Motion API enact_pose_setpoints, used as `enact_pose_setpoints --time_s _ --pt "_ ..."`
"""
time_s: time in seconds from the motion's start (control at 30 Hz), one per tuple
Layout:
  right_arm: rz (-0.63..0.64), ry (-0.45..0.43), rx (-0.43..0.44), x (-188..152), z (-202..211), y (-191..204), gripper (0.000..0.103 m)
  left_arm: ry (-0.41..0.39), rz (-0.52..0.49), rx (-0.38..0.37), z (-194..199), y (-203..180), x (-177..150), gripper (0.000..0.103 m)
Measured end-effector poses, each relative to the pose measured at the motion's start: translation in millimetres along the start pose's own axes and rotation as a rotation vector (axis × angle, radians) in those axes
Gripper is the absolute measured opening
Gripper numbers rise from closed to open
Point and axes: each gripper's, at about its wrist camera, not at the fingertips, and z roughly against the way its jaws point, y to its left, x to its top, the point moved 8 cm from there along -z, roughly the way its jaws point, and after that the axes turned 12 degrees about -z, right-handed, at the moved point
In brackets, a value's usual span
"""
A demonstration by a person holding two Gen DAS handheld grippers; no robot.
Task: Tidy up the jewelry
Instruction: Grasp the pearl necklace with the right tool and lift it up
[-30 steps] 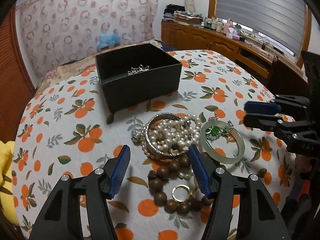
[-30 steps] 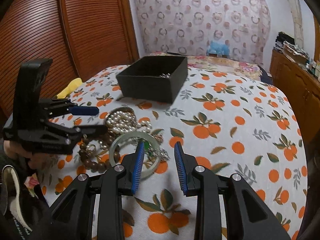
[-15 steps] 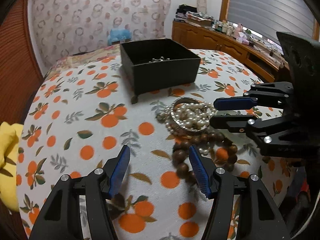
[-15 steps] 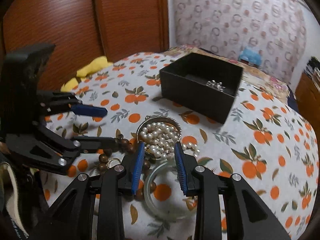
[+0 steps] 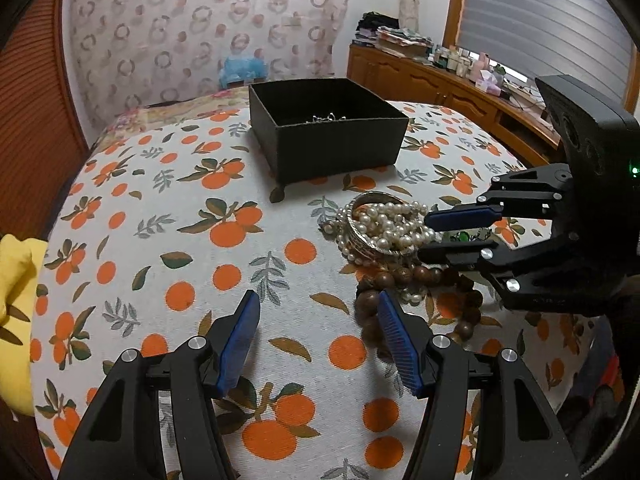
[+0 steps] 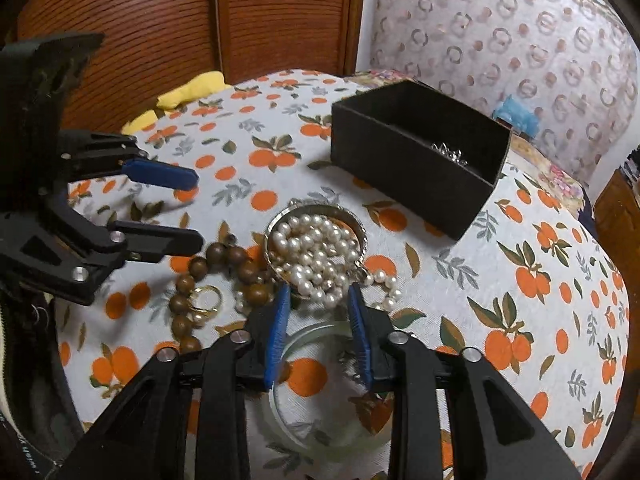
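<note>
A pile of jewelry lies on the orange-print tablecloth: a pearl necklace (image 6: 316,252) heaped inside a metal bangle (image 6: 358,226), a brown wooden bead bracelet (image 6: 224,268), a gold ring (image 6: 206,300) and a pale jade bangle (image 6: 312,432). A black open box (image 6: 416,156) with a silver piece (image 6: 448,151) inside stands behind. My right gripper (image 6: 318,300) is open, its tips at the near edge of the pearls, above the jade bangle. My left gripper (image 5: 316,308) is open and empty, left of the pile (image 5: 380,228).
A yellow cloth (image 5: 16,304) lies at the table's left edge. A wooden slatted door (image 6: 200,20) stands behind the table. A wooden sideboard (image 5: 460,96) with clutter runs along the window side. The black box also shows in the left wrist view (image 5: 328,132).
My right gripper has moved left over the jade bangle up to the pearls. My left gripper has drawn back and to the left, away from the pile.
</note>
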Motion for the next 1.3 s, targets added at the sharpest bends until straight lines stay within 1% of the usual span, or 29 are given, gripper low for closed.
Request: enact_pose_setpoints --time_s 0.03,0.07,0.1,0.2,0.37,0.5,0.63,0.9,1.13,1.3 --pt "0.002 0.0 -0.001 1.1 -0.5 -0.5 0.026 -0.001 0.0 -0.001 -0.1 -0.8 0.5 0.059" --pt "0.003 -0.001 -0.001 2.1 -0.7 -1.1 0.016 -0.001 0.0 -0.002 -0.2 -1.4 0.8 0.059" --pt "-0.003 -0.002 0.001 3.2 -0.6 -2.9 0.01 -0.002 0.0 -0.002 -0.1 -2.0 1.0 0.059" --pt "-0.027 -0.009 0.028 5.4 -0.1 -6.9 0.008 -0.002 0.0 -0.003 -0.3 -3.0 1.3 0.059" --pt "-0.067 -0.056 0.037 11.3 6.9 -12.7 0.008 0.0 0.006 -0.005 -1.2 -2.1 0.0 0.059" --pt "-0.106 -0.121 0.031 23.1 22.2 -20.1 0.008 0.001 0.011 -0.015 -2.6 -2.7 0.4 0.059" --pt "-0.145 -0.195 0.024 38.4 44.8 -29.8 0.008 -0.001 0.0 -0.03 -4.3 -8.5 2.5 0.059" --pt "-0.155 -0.303 -0.008 63.7 90.7 -41.7 0.008 -0.011 -0.004 -0.053 -6.4 -11.9 13.1 0.059" --pt "-0.159 -0.352 -0.033 75.1 115.0 -48.0 0.008 0.002 0.0 -0.078 -13.9 -15.3 12.9 0.059" --pt "-0.162 -0.382 -0.044 81.1 127.6 -50.1 0.008 -0.002 -0.017 -0.06 -18.9 -13.1 27.6 0.059"
